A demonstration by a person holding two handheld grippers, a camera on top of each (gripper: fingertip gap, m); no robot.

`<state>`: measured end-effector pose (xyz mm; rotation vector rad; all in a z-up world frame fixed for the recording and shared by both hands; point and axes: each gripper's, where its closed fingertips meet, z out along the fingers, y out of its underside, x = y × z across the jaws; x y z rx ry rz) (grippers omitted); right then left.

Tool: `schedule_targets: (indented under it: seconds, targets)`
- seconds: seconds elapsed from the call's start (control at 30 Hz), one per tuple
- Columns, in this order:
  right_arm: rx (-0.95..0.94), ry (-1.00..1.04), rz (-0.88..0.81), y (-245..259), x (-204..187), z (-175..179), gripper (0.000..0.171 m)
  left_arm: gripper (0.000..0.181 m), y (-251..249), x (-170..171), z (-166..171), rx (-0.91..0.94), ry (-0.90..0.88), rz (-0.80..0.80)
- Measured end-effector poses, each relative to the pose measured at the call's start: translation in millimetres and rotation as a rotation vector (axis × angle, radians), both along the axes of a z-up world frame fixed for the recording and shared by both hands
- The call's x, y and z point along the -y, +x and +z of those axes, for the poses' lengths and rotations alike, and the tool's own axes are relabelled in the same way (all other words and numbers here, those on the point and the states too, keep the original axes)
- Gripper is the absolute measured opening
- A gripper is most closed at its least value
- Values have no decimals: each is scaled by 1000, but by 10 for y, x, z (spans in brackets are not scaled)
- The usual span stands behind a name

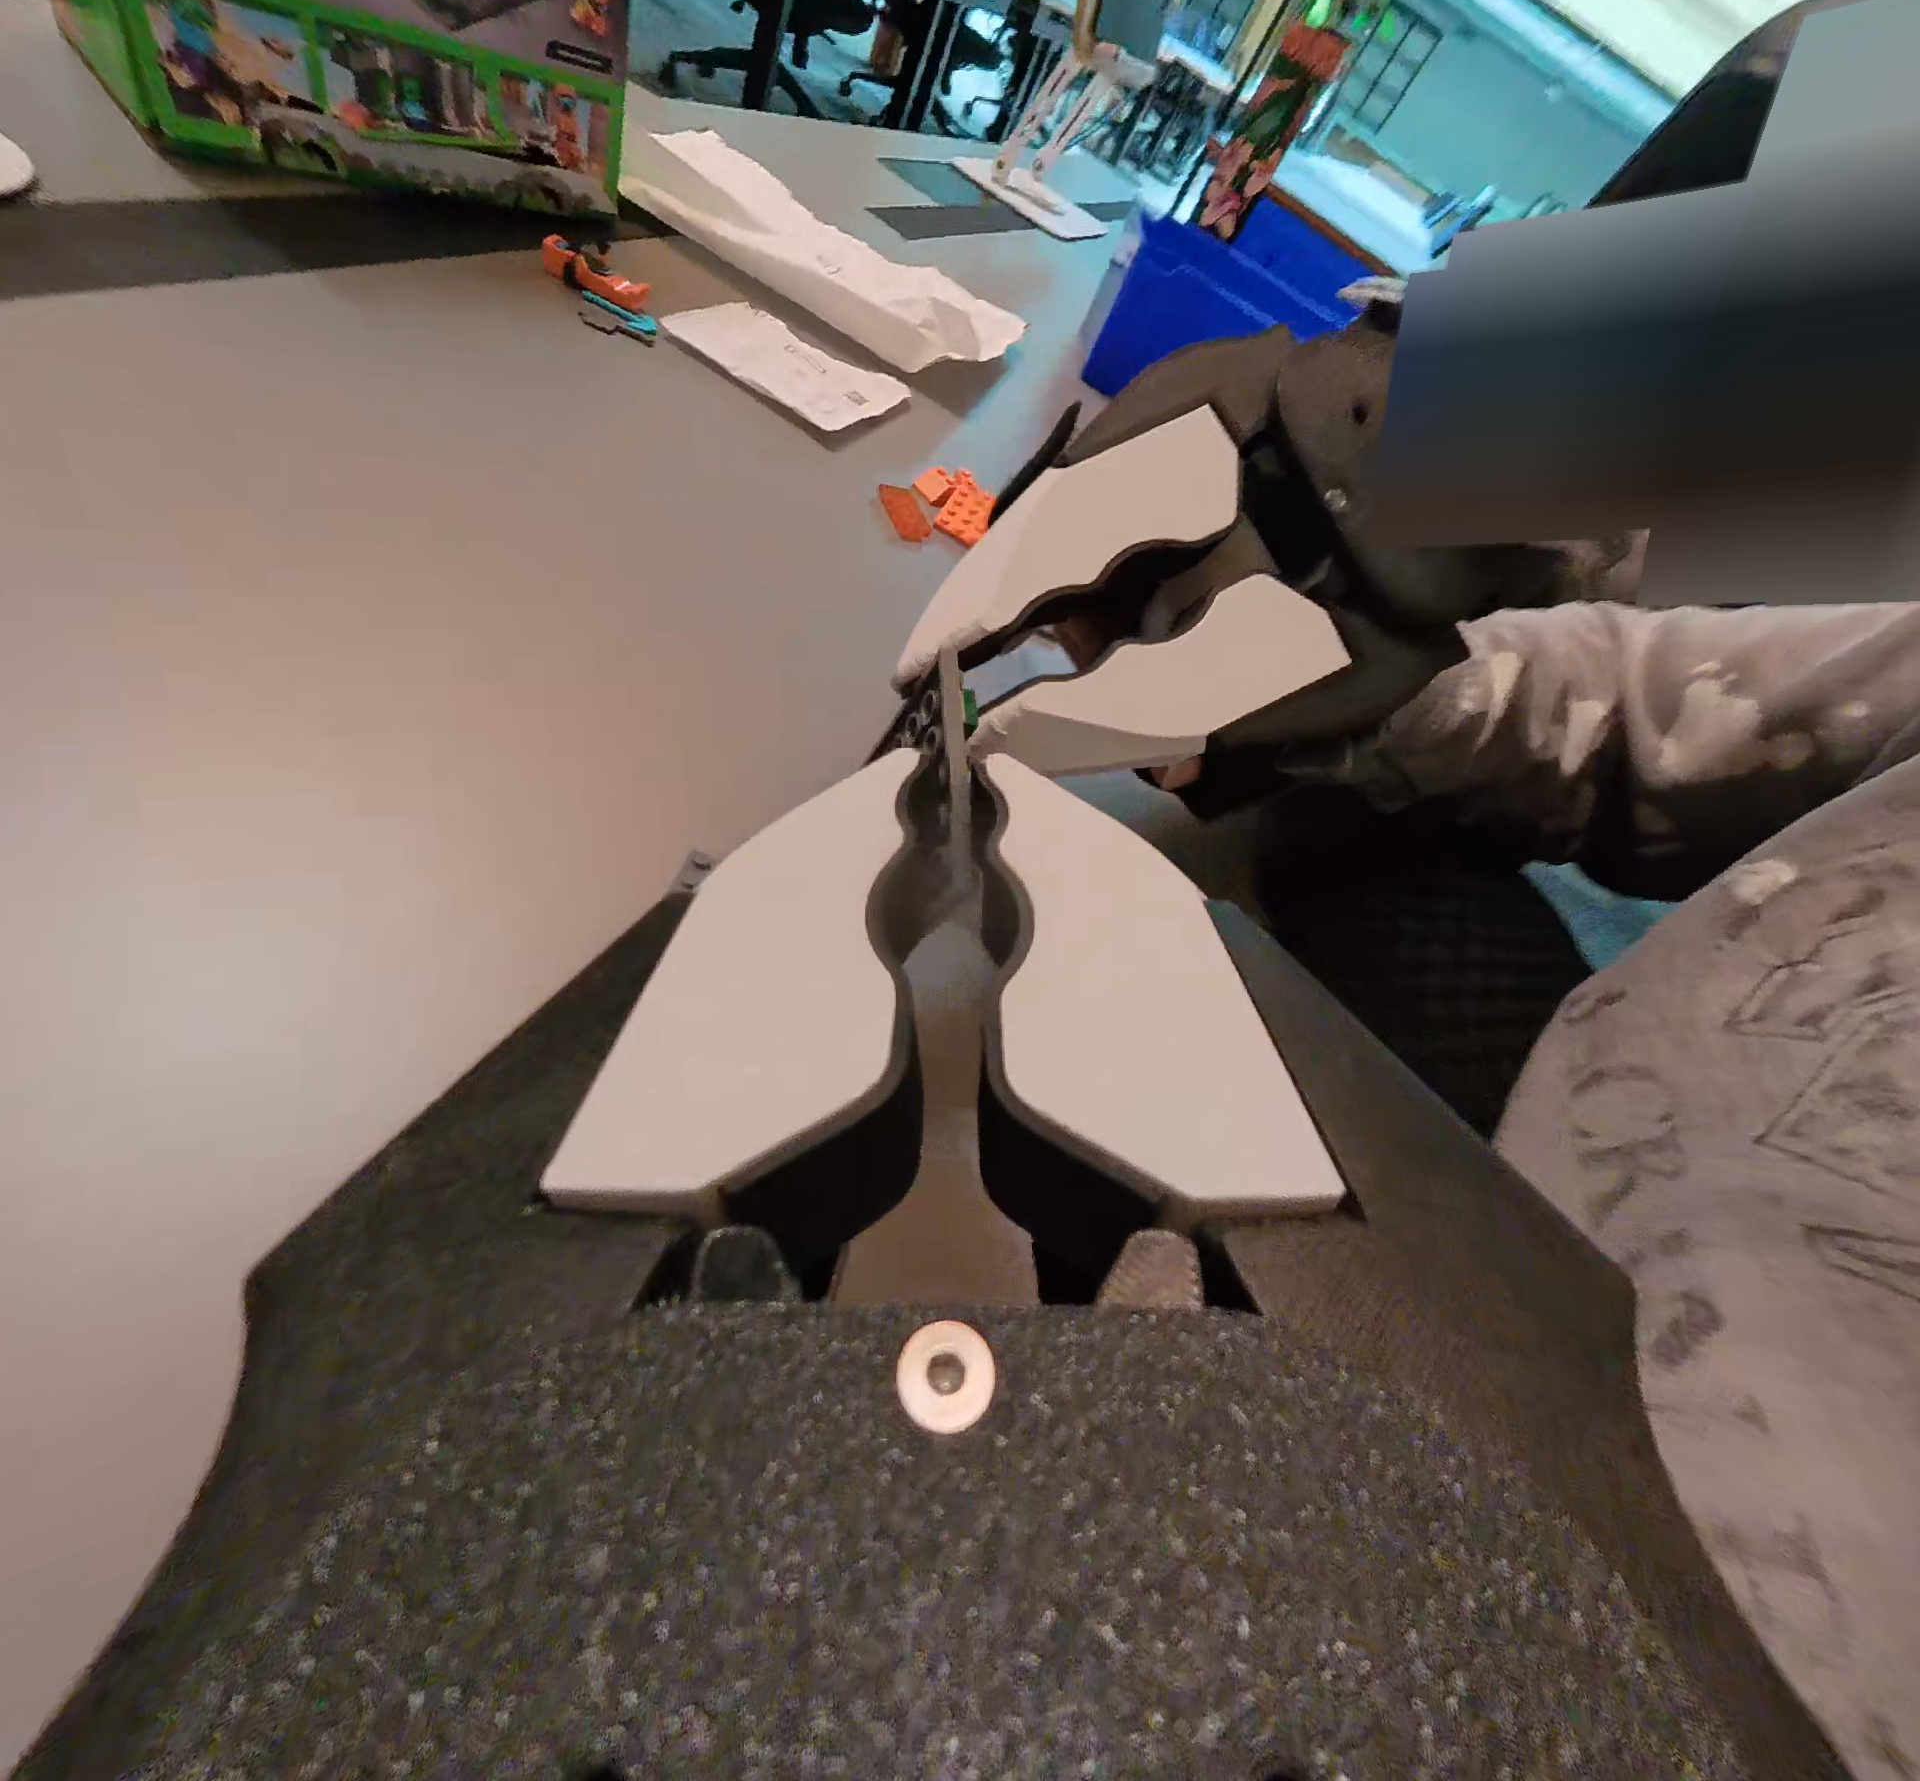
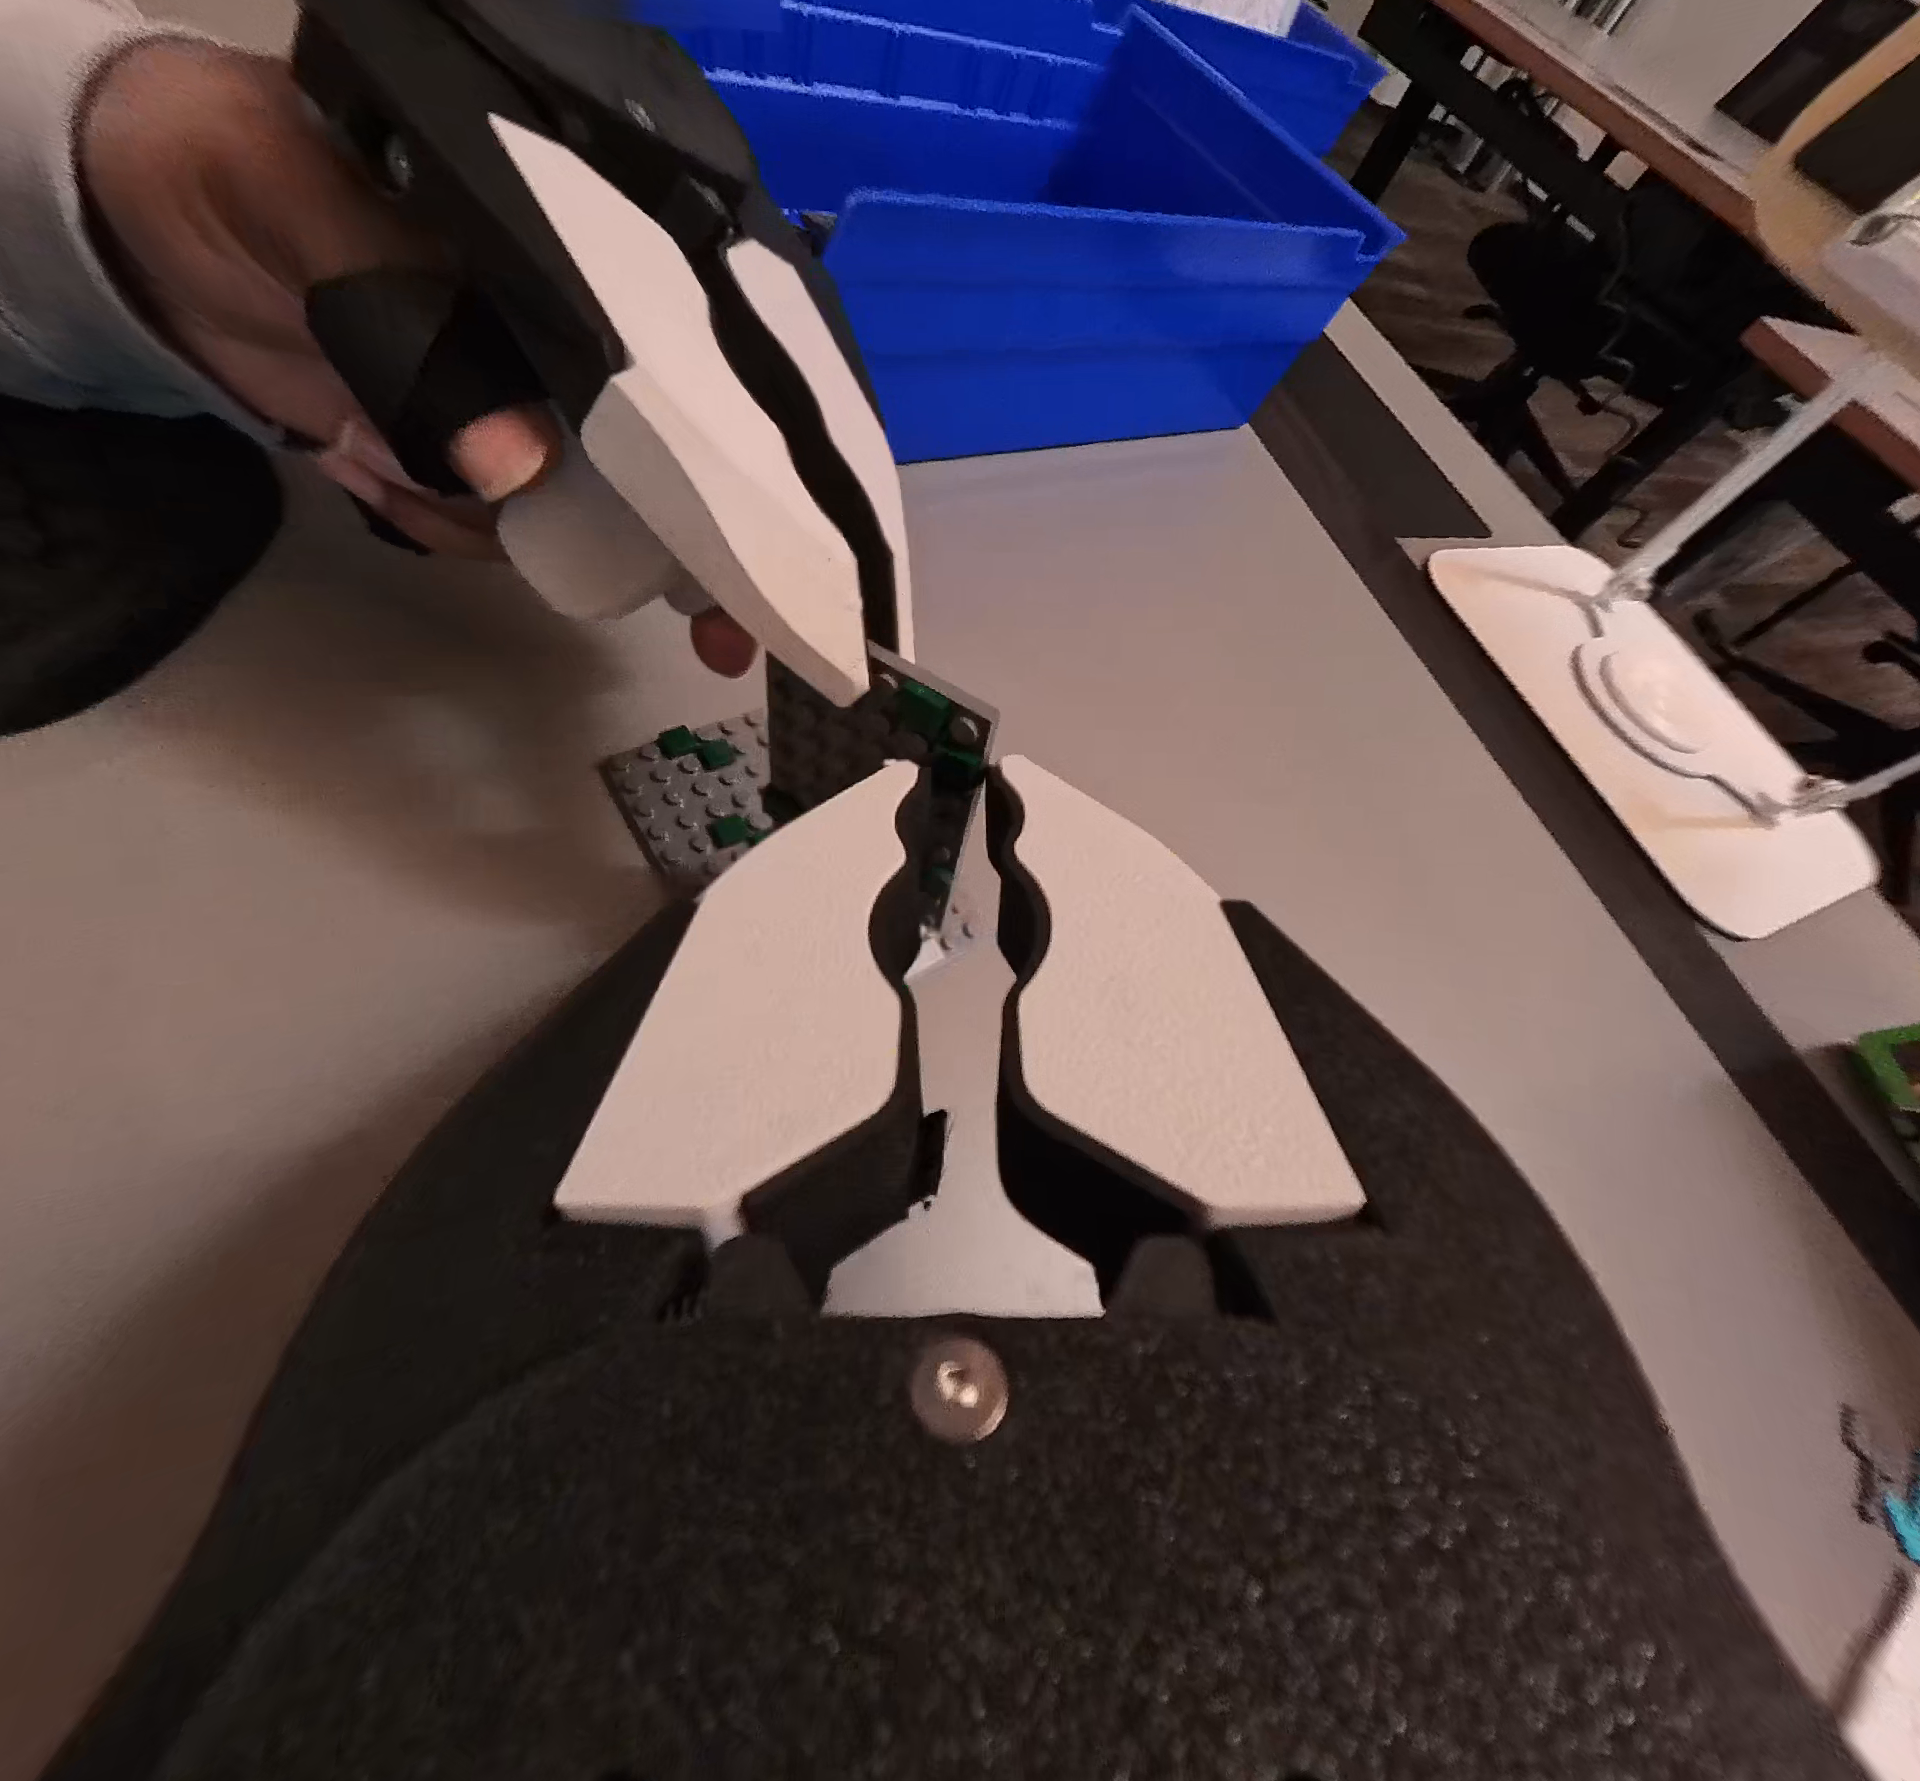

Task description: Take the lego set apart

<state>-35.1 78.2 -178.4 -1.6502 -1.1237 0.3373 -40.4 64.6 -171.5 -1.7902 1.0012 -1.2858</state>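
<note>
Grey tabletop ran under both of our tools, with the green set box, torn paper bags and a few loose orange bricks left well away from the work. We held a thin grey plate edge-up above the table, our left gripper pinched shut on one end and our right gripper closed on the other, so the two could twist against each other and pry the layers apart, as we judged it. Small dark green pieces sat on the plate's studded face. Another grey baseplate with green tiles lay flat beyond, near the blue bins. Our own fingers hid most of the plate, so we could not tell how many layers it had or exactly where the seam ran.
</note>
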Motion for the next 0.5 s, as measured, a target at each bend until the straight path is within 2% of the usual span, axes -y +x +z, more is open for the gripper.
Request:
schedule_targets:
  seconds: [0.37, 0.43, 0.5]
  targets:
    - [185, 104, -32, 22, -25, -121, 7, 8, 38, 11, -184, -250, 342, 45]
    - [191, 108, -15, -24, 12, -119, 7, 14, 43, -12, -258, -310, 383, 54]
    - [234, 139, -19, -39, 14, -136, 7, 7, 51, -25, -311, -361, 409, 67]
